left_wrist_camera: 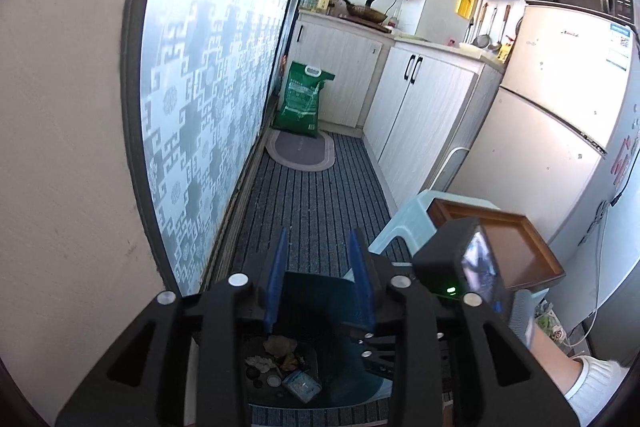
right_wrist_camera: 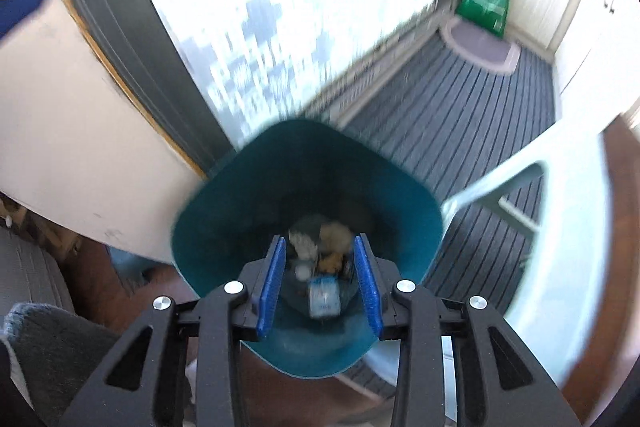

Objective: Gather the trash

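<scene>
Teal bin sits right under both grippers, mouth up, on the striped floor mat. Trash is already at its bottom: crumpled tissue, brownish scraps, a small pale-blue carton, a couple of round caps. All of it lies below and between the jaws, none touching them.

Left gripper: jaws partly open, nothing between the blue pads, aimed forward over the bin's far rim. Right gripper: jaws also partly open and empty, pointing steeply down into the bin; the carton shows in the gap but lies well below on the bin floor, not gripped. The right view is motion-blurred, so fine detail there is uncertain.

Step in hand looks like a release into the bin, drop done. To do it well: keep the jaws apart until clear of the rim, lift straight up rather than sideways so a pad doesn't catch the wall and tip the bin, and keep the two grippers from bumping, as they are close beside each other. Pale stool with a brown tray stands just right of the jaws; watch it on the way out.

Writing: green sack has print, too small to read. Carton label unreadable. Fridge stickers illegible.
</scene>
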Demonstrator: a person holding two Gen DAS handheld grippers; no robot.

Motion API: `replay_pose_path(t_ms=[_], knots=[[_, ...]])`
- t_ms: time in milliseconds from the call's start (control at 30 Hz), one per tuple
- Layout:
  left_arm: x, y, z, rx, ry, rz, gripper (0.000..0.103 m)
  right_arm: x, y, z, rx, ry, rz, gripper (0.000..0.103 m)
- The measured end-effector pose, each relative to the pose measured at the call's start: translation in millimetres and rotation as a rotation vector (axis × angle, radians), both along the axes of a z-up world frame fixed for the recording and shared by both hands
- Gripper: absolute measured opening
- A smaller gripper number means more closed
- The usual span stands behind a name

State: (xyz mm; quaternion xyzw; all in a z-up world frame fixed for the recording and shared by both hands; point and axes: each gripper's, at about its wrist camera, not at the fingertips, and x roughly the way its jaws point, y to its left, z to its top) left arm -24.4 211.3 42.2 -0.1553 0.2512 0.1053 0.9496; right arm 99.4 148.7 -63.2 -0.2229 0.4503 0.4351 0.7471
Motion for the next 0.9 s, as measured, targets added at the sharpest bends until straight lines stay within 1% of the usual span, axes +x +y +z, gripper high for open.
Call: replay_pose_path(t_ms=[33, 100, 167, 233, 267, 300, 333, 367, 433, 500, 600, 667, 767, 800, 900], knots=[[-1.2, -3.8, 4.7, 0.017, -0.011, -0.003, 0.048, -2.5, -6.8, 9.9, 0.019, -0.022, -0.01, 0.036], [-2.8, -11.7, 11.4, 0.048, -0.028, -0.01, 0.049, -5.4, -19.5, 23.7, 0.047, -0.054, -0.03, 0.036], [-2.2, -20.1, 17.0, 0.057, -0.041, -0.032, 0.053, -7.1, -33.0, 33.8, 0.064, -0.061, -0.048, 0.036], [-2.4, -27.1, 19.3, 0.064, -0.046, -0.04, 0.06, -8.6, -47.3, 43.1, 0.073, -0.086, -0.071, 0.036], [-3.1, -30.8, 19.7, 0.072, -0.048, -0.044, 0.061, -8.6, -53.9, 47.2, 0.077, -0.092, -0.08, 0.036], [-3.7, -33.3, 19.2, 0.08, -0.048, -0.044, 0.065, -8.6, -62.8, 51.7, 0.085, -0.098, -0.096, 0.036], [-4.6, -37.3, 18.5, 0.094, -0.047, -0.043, 0.072, -9.0, -71.3, 56.3, 0.093, -0.107, -0.113, 0.036], [-5.6, -40.8, 17.1, 0.104, -0.045, -0.045, 0.075, -10.3, -79.6, 60.7, 0.099, -0.114, -0.125, 0.036], [-7.8, -45.9, 13.3, 0.109, -0.043, -0.058, 0.088, -12.2, -91.4, 69.7, 0.104, -0.136, -0.144, 0.036], [-9.9, -51.8, 10.5, 0.114, -0.046, -0.065, 0.096, -19.0, -105.8, 76.7, 0.108, -0.178, -0.16, 0.036], [-13.9, -60.5, 6.5, 0.111, -0.054, -0.068, 0.098, -28.5, -127.1, 89.8, 0.144, -0.203, -0.187, 0.037], [-16.9, -66.3, 6.5, 0.109, -0.063, -0.068, 0.1, -35.3, -140.6, 98.5, 0.172, -0.223, -0.212, 0.043], [-23.1, -76.0, 8.1, 0.121, -0.073, -0.064, 0.1, -45.2, -161.8, 111.2, 0.204, -0.25, -0.245, 0.051], [-25.5, -78.6, 7.8, 0.124, -0.076, -0.065, 0.1, -49.3, -169.3, 114.9, 0.215, -0.261, -0.257, 0.052], [-32.9, -85.5, 5.5, 0.146, -0.074, -0.042, 0.1, -61.2, -191.9, 123.5, 0.255, -0.282, -0.289, 0.062]])
